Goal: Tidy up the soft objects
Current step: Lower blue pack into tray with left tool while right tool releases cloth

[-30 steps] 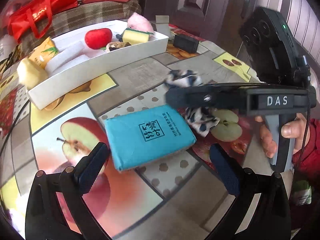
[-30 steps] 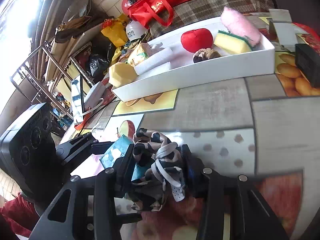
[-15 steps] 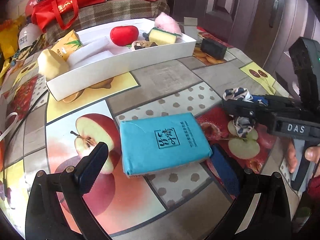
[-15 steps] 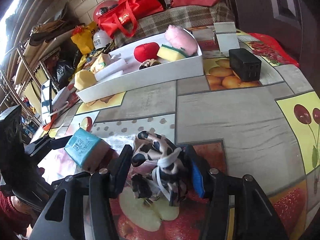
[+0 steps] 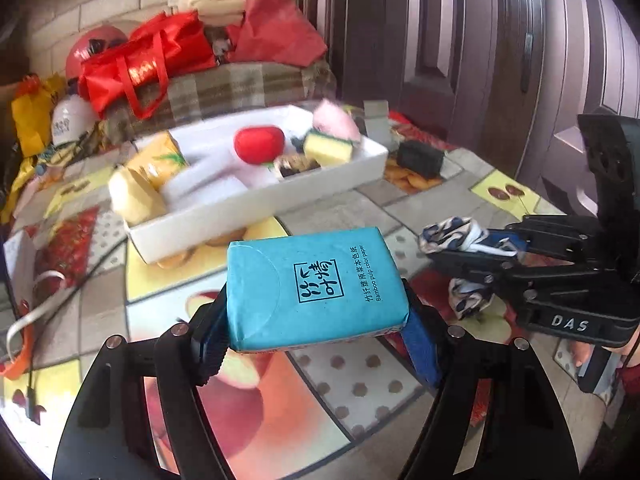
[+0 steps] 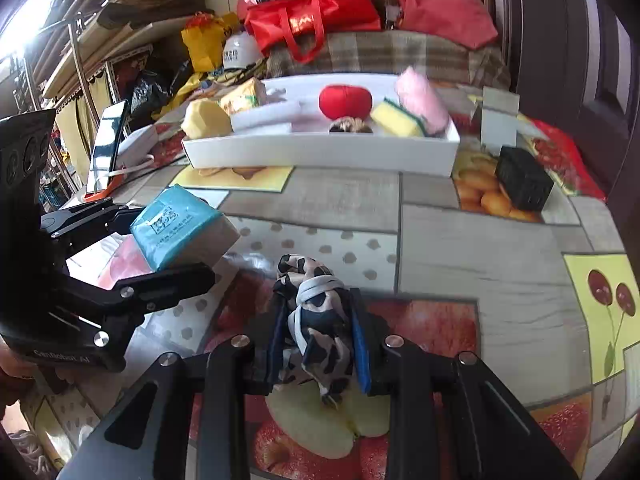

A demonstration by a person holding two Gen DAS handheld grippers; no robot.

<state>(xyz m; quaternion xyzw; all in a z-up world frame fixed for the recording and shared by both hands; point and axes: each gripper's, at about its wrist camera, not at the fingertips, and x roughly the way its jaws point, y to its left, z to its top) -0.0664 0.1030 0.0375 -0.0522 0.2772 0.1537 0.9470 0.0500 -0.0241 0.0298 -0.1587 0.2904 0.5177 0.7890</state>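
Since a second ago, we have lifted the teal tissue pack (image 5: 316,286) off the counter (image 5: 360,384) in our left hand-held gripper (image 5: 316,332), clamped across its long axis; the white tray (image 5: 256,212) lies at eleven o'clock. Our right hand-held gripper (image 6: 320,332) pinches the spotted cloth (image 6: 316,320).

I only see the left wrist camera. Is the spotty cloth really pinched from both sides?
Observer: Yes. The right wrist view shows the right gripper with its blue pads on both sides of the cow-print cloth.
Operator: What's on my blue pack's other sides?
Observer: A square printed code on one teal face.
Operator: Anything left of the tray?
Observer: A phone propped upright.
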